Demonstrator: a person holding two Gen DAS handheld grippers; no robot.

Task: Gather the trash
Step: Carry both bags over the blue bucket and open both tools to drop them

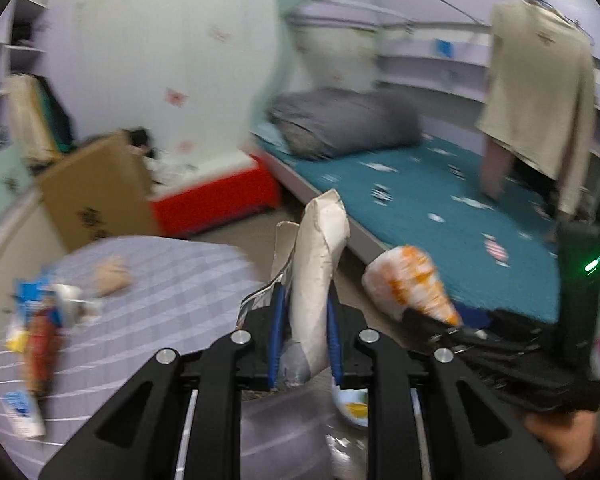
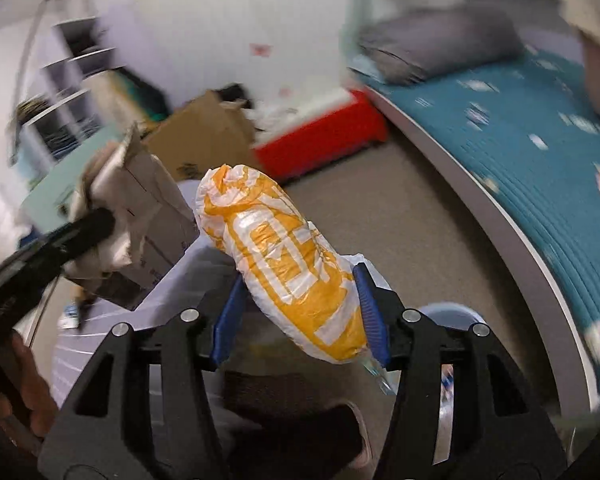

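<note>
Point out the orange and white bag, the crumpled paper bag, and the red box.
orange and white bag [image 2: 296,276], right wrist view, printed middle.
crumpled paper bag [image 1: 318,264], left wrist view, pale middle.
red box [image 1: 216,204], left wrist view, front wall.

Right claw clamps orange-white plastic bag; left claw grips crumpled paper wrapper beside it.

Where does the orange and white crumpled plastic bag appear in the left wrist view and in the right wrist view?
Left wrist view: the orange and white crumpled plastic bag is right of centre, sticking out of the right gripper, beside the teal bed.
Right wrist view: it fills the centre, between the blue pads.
Shared landmark: the red storage box on the floor by the bed.
</note>
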